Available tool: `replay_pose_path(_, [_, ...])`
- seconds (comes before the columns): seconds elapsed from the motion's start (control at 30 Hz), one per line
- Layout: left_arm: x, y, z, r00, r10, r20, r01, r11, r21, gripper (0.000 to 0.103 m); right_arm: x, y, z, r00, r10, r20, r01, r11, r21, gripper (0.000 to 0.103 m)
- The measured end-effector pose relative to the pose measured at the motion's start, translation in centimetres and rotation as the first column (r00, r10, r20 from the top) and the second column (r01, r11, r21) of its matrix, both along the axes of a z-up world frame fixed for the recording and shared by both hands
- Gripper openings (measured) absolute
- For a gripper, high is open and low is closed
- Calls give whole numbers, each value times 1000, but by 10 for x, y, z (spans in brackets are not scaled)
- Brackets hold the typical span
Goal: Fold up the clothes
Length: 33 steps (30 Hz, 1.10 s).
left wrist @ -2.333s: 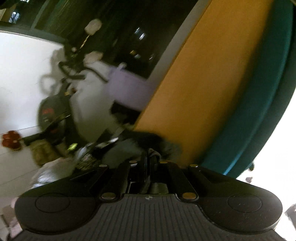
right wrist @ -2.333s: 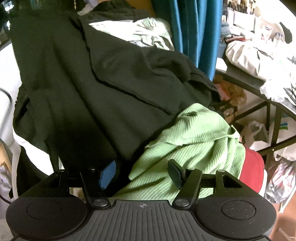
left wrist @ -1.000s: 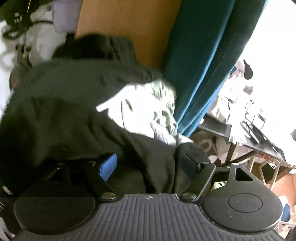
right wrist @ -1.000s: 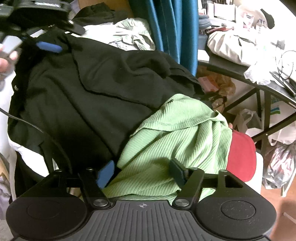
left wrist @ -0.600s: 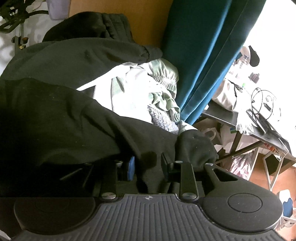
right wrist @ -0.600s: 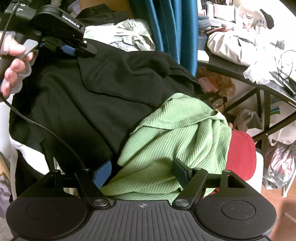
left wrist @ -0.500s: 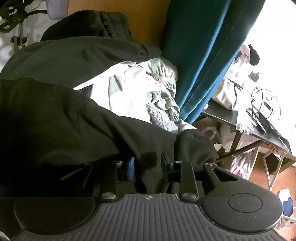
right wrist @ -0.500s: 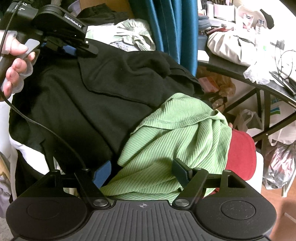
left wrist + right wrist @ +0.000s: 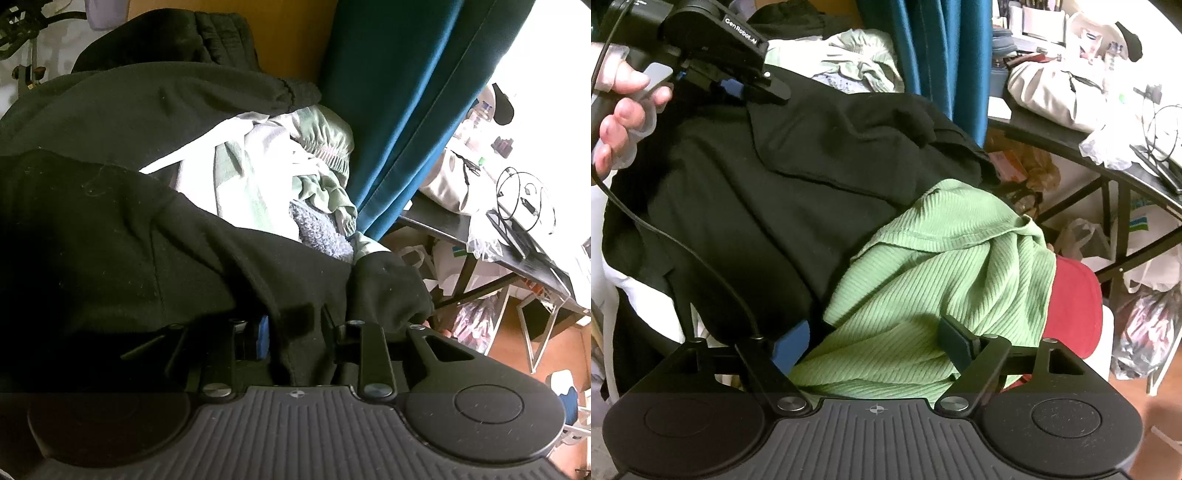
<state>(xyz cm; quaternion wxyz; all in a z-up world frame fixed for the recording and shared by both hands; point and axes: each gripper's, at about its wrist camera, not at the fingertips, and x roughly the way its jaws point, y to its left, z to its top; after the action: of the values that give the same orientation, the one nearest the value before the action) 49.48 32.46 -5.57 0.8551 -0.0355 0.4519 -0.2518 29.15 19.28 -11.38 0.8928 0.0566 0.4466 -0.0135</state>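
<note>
Two grippers: left gripper (image 9: 295,328), fingers clamped on a fold of black fleece garment (image 9: 783,192); right gripper (image 9: 875,341), fingers apart over light-green ribbed knit top (image 9: 934,266).

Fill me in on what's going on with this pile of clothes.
A person is sorting a heap of laundry with a handheld gripper in each hand. The left gripper is shut on a fold of the black garment at the top of the pile. The right gripper is open and hovers low over the green ribbed top, gripping nothing. That top lies crumpled partly on the black garment and on something red. Nothing looks folded yet.
</note>
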Motion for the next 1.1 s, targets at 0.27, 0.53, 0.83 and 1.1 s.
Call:
replay_pose_path(0.27, [-5,16,6,1000,26,16,-25,998,-57,4,4,0,0,1000,2,-8,-2,1000,-6,76])
replay_pose_path(0.53, [-14,25,35,997,7,79,4,991,-134,3,8,4,-2,1000,7,-18,-7,1000,-14,81])
replay_pose_path(0.83, [-25,29,59,989,-10,148,36,984,-172,3,10,6,-2,1000,3,-23,-4,1000,-16,82])
replay_pose_path(1.1, [-41,47,77,979,-28,203,77,969,-234,2,11,8,0,1000,-2,-24,1,1000,-19,82])
